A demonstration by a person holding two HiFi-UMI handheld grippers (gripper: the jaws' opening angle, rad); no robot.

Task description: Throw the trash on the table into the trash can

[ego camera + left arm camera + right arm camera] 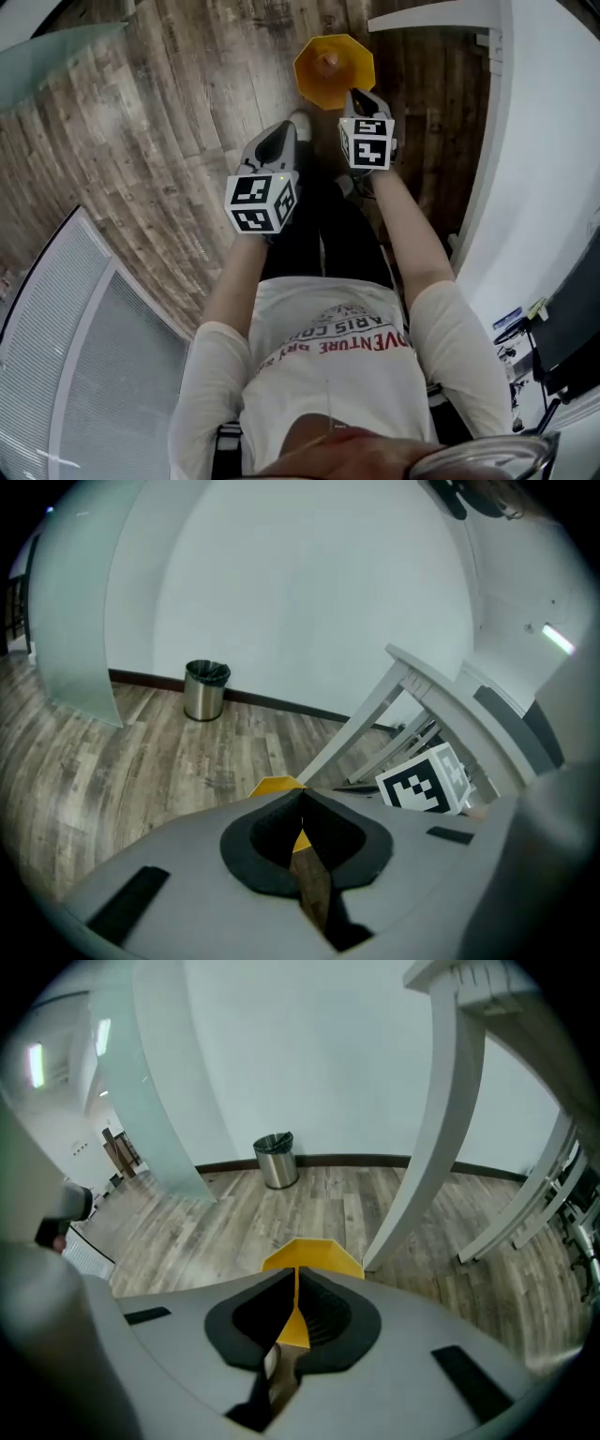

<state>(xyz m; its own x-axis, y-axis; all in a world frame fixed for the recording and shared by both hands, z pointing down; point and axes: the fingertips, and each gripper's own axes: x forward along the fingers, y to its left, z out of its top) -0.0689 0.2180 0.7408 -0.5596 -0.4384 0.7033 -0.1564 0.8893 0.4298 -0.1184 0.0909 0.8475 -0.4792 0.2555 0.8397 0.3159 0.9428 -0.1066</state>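
Observation:
A yellow trash can (pixel 333 67) stands on the wood floor in front of me, with a small pale piece of trash (pixel 326 62) lying inside it. My right gripper (pixel 361 98) hangs at the can's near rim, its jaws together with nothing between them. In the right gripper view the can (pixel 311 1254) shows just past the closed tips (pixel 296 1274). My left gripper (pixel 281 141) is lower left of the can, also shut and empty. In the left gripper view a corner of the can (pixel 274 786) peeks over the closed tips (pixel 302 799).
The white table (pixel 553 141) curves along my right side, its slanted leg (pixel 441 1129) close beside the can. A steel bin (pixel 205 689) stands by the far wall, next to a frosted glass panel (pixel 70 602). A white slatted unit (pixel 56 319) lies to my left.

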